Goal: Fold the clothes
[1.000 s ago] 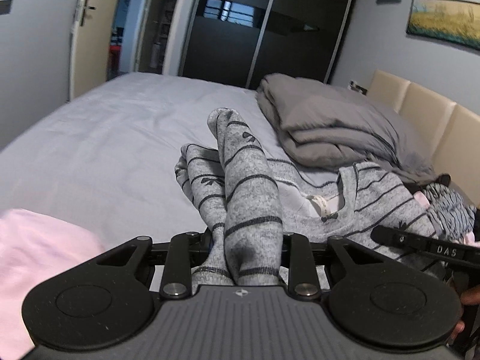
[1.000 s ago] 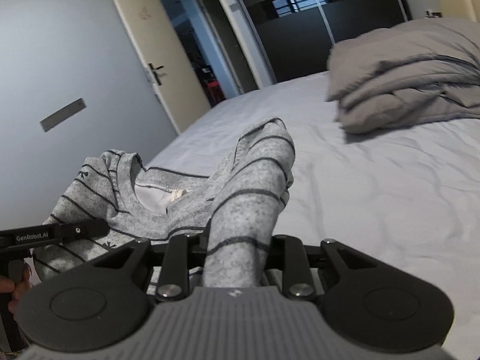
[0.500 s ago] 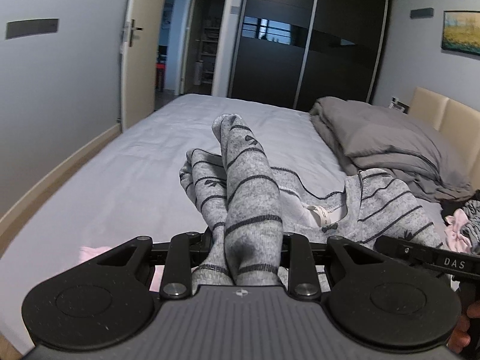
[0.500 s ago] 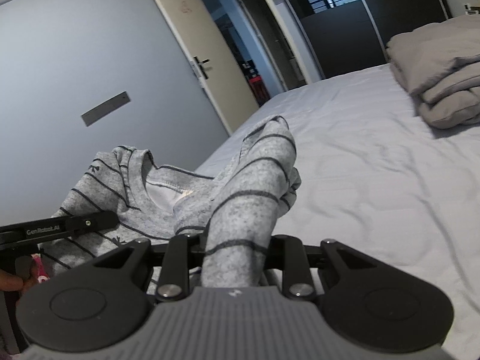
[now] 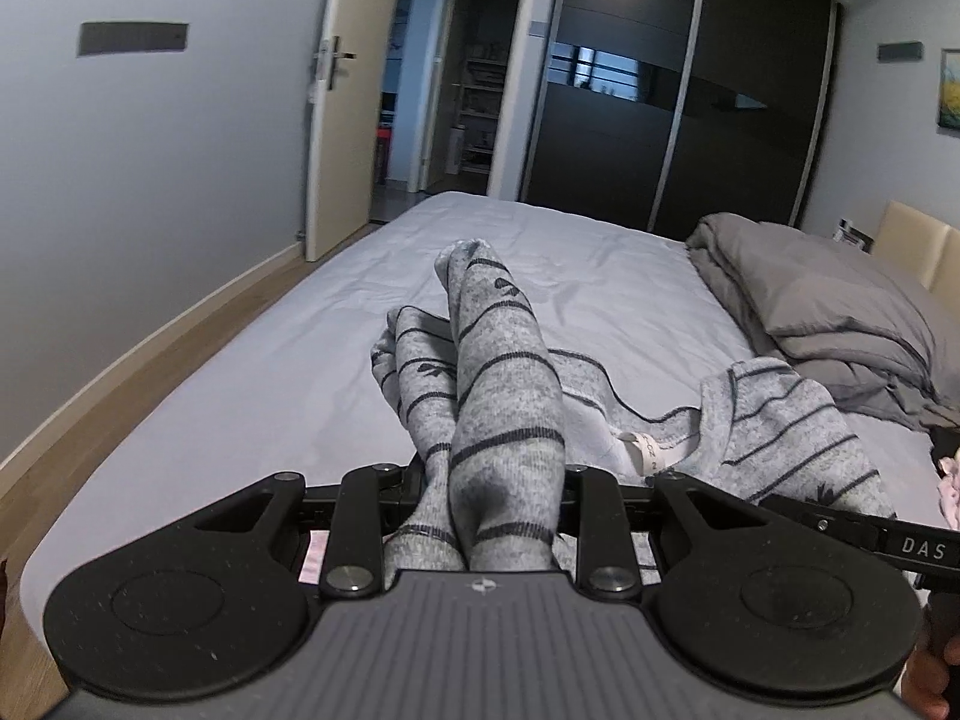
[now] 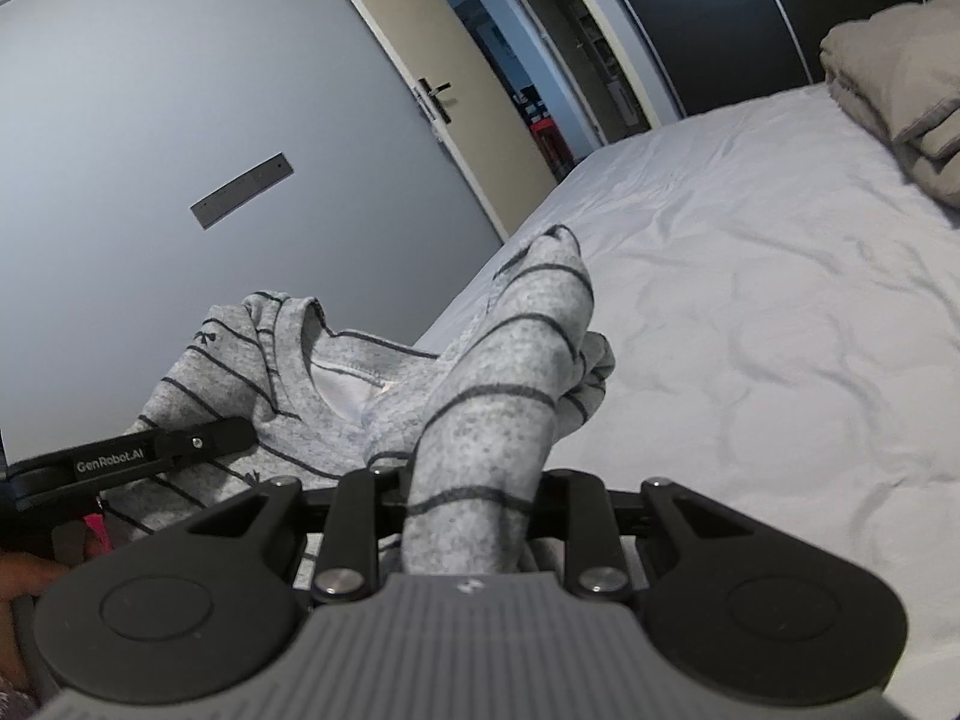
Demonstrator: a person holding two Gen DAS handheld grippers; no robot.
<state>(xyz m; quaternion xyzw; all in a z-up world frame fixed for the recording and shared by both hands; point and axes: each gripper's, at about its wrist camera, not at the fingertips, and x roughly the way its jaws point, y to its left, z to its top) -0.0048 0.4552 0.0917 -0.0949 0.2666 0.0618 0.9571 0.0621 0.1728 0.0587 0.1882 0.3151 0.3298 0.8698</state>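
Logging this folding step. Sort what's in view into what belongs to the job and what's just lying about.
In the job:
- grey striped sweater, pinched at two places
- left tongs, shut on it
- right tongs, shut on it
- bed sheet, the folding surface

Lying about:
- folded grey duvet
- pink garment at the bed's edge

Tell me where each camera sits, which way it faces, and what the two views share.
Left wrist: sits on the left gripper, faces along the bed toward the wardrobe; the right gripper shows at the right edge.
Right wrist: sits on the right gripper, faces the door; the left gripper and fingers show at left.
Shared: the striped sweater clamped by both, the grey duvet.
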